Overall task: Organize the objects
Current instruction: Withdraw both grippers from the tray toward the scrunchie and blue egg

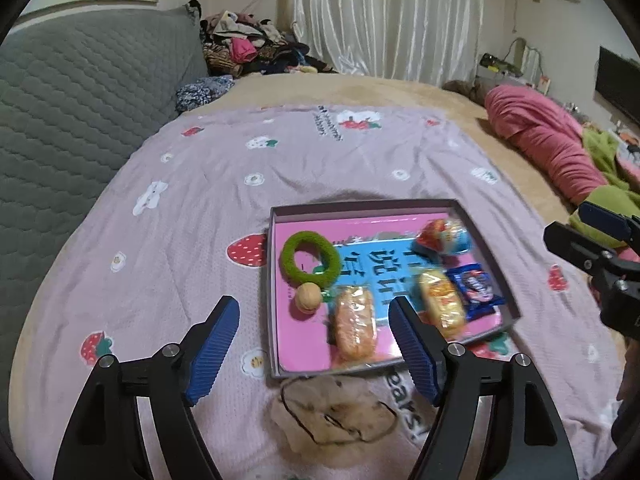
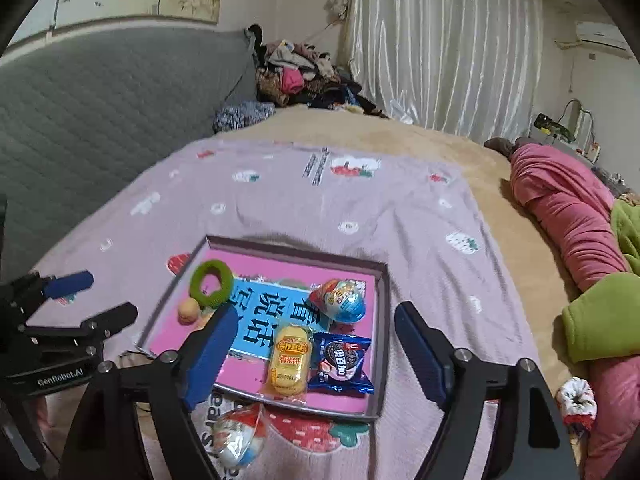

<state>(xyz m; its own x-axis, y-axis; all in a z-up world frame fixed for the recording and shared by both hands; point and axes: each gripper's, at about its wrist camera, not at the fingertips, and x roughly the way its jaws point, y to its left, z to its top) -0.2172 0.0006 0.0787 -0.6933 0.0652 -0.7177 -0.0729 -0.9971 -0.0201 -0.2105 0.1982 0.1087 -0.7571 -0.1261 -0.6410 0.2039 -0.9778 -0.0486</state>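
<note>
You are holding the left gripper (image 1: 314,346) above the near-left edge of a shallow grey box (image 1: 486,248) that is lying on a pink strawberry-print sheet (image 1: 208,208); its blue pads are standing wide apart and nothing is sitting between them. Your right gripper (image 2: 316,354) is hovering over the near side of the same box, jaws likewise spread with nothing gripped.

Inside the box, on a pink and blue printed card, a green hair scrunchie (image 1: 310,257) is lying at the left with a small tan ball (image 1: 307,298) just beside it. A red and blue foil-wrapped egg (image 2: 340,300) is sitting toward the far right. In front of it a yellow cake packet (image 2: 289,362) and a blue cookie packet (image 2: 342,364) are lying side by side, touching. The left wrist view is also showing an orange-toned cake packet (image 1: 355,325) near the box's front edge, partly blurred.

Outside the box, a second foil-wrapped egg (image 2: 240,436) is resting on the sheet just in front of it, under your right gripper's left finger. A beige fabric piece with a dark cord (image 1: 336,416) is lying on the sheet against the front wall. A small red and white pouch (image 2: 576,400) is sitting well off to the right beside a pink blanket (image 2: 560,208).
</note>
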